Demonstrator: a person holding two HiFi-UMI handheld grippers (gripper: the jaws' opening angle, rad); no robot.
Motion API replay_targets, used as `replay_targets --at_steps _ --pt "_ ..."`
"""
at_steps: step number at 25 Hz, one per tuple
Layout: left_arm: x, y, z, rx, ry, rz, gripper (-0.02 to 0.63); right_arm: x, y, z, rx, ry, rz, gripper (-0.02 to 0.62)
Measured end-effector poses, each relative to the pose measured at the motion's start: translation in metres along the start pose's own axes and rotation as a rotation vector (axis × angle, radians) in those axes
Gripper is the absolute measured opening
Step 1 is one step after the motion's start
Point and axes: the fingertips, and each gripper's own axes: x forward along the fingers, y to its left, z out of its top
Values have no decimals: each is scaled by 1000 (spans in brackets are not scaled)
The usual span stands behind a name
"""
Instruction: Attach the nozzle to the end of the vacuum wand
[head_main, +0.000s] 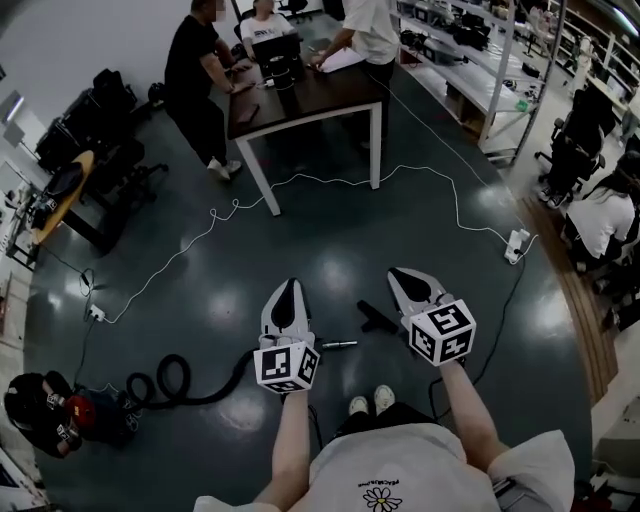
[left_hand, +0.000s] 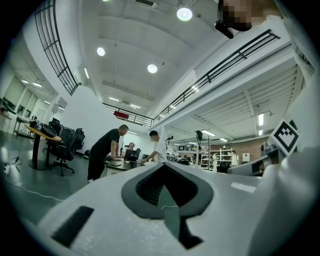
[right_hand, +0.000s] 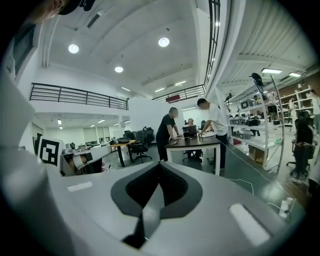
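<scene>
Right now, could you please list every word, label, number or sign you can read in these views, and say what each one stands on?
Nothing here can be read with certainty.
The shirt print: a small line of lettering above a flower, too small to read.
The red sign by the balcony railing: blurred, unreadable.
The left marker cube and the right marker cube: black-and-white square patterns only, no letters.

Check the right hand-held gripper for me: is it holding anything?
No. In its own view the right hand-held gripper has its jaws closed together with nothing between them.
</scene>
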Motion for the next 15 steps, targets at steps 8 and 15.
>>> replay_targets --at_steps 8,15 --pt "85 46 -143 47 102 -9 -2 116 -86 -97 -47 77 67 6" --pt "122 134 -416 203 99 -94 -1 249 -153 -327 -229 33 173 6"
